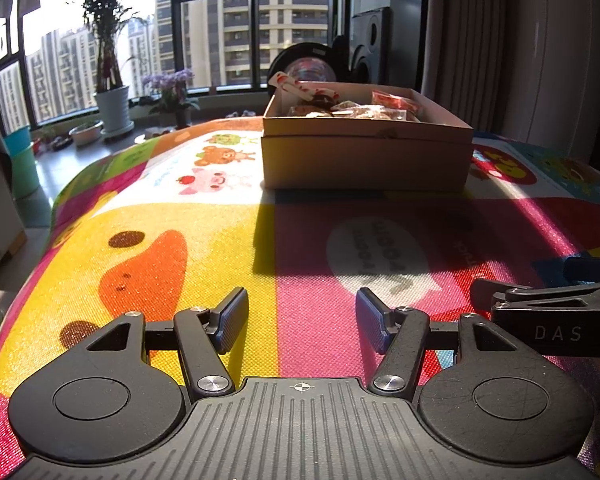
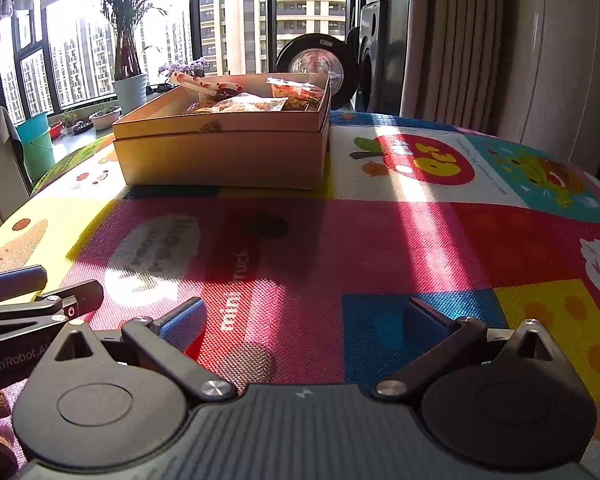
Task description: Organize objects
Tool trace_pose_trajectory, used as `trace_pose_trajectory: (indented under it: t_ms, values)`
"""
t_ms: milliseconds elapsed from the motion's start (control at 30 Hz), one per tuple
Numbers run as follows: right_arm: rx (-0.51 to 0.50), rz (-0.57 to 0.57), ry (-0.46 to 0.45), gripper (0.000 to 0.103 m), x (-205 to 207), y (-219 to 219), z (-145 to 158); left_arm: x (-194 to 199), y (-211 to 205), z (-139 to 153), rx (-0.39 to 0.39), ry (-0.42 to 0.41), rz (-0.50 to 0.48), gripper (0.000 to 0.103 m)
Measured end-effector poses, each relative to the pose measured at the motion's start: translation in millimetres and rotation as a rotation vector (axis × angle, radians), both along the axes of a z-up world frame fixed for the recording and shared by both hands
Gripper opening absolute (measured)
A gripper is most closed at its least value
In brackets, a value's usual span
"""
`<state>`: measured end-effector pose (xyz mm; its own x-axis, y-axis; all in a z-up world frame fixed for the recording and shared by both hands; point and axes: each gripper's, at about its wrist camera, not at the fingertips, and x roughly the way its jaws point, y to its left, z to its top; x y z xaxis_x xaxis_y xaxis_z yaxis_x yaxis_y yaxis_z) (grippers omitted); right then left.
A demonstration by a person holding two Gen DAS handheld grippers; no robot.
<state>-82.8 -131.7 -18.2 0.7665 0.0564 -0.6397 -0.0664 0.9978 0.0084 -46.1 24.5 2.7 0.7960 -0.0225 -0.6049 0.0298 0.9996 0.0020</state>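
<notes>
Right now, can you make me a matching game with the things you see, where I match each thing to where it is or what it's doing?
Things:
1. cardboard box
2. snack packets
3. left tool
4. potted plant

Places or states:
A. by the window
B. open, holding nothing
C. inside the box
D. standing on the colourful mat

Pairs: 1-D, 2-C, 3-B, 4-A
</notes>
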Motion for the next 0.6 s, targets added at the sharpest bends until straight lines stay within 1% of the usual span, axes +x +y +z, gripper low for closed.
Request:
trace_pose_trajectory:
  t_ms: [600]
  values:
    - [-0.003, -0.01, 0.001, 0.103, 0.9, 2.7, 0.2, 0.6, 0.0, 0.0, 0.0, 0.0, 0.0, 0.065]
